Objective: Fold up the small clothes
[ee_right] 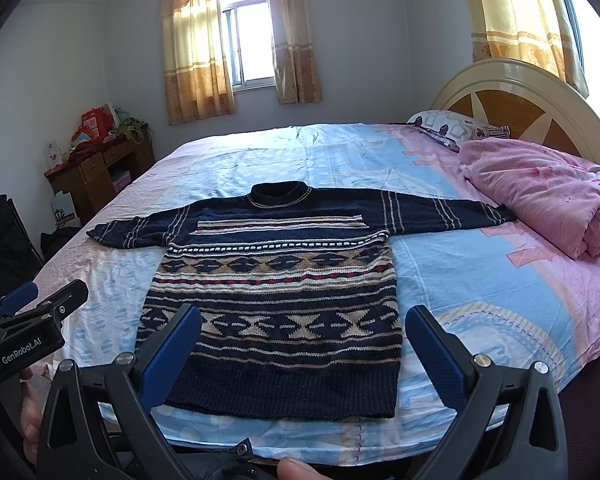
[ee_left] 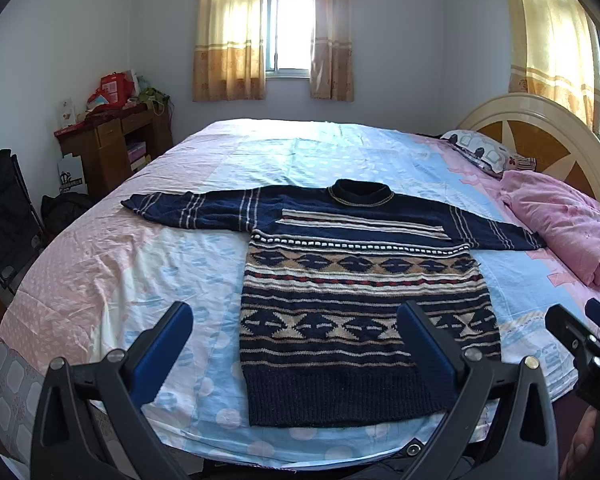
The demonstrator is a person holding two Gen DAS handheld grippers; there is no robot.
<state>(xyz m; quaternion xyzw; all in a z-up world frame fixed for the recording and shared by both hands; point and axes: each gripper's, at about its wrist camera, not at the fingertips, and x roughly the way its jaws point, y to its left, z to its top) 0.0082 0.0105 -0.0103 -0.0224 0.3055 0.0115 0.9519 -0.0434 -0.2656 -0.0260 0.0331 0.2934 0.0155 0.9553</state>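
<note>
- While both sets of jaws stand wide apart and empty, nothing is gripped: left gripper (ee_left: 296, 332) and right gripper (ee_right: 304, 336) hover above the near edge of the bed (ee_left: 340, 148), short of the hem.
- Each gripper shows at the edge of the other's view, so they sit side by side, left of centre and right of centre on the hem.
- Sweater (ee_left: 360, 292) lies flat, front up, collar away from the grippers, both sleeves spread straight out to the sides. Hem is nearest, close to the bed edge.
- Right sleeve tip touches or just meets the pink quilt (ee_left: 560, 220); can't tell if it runs under.
- Judgement: no fold started yet.
- Risks:
  - Thick knit: a shallow pinch likely catches the top layer only, so the back layer drags and bunches.
  - Pinching too deep could grab the sheet with the hem.
  - Uneven lift between the two grippers skews the fold line.
  - Sleeve may snag on the quilt when pulled in.
  - Hem sits near the edge, so a tug toward the grippers could slide the sweater off.
- Count: one sweater, two sleeves, two grippers, one quilt, one pillow (ee_left: 480, 152), two windows, one desk (ee_left: 112, 144).
</note>
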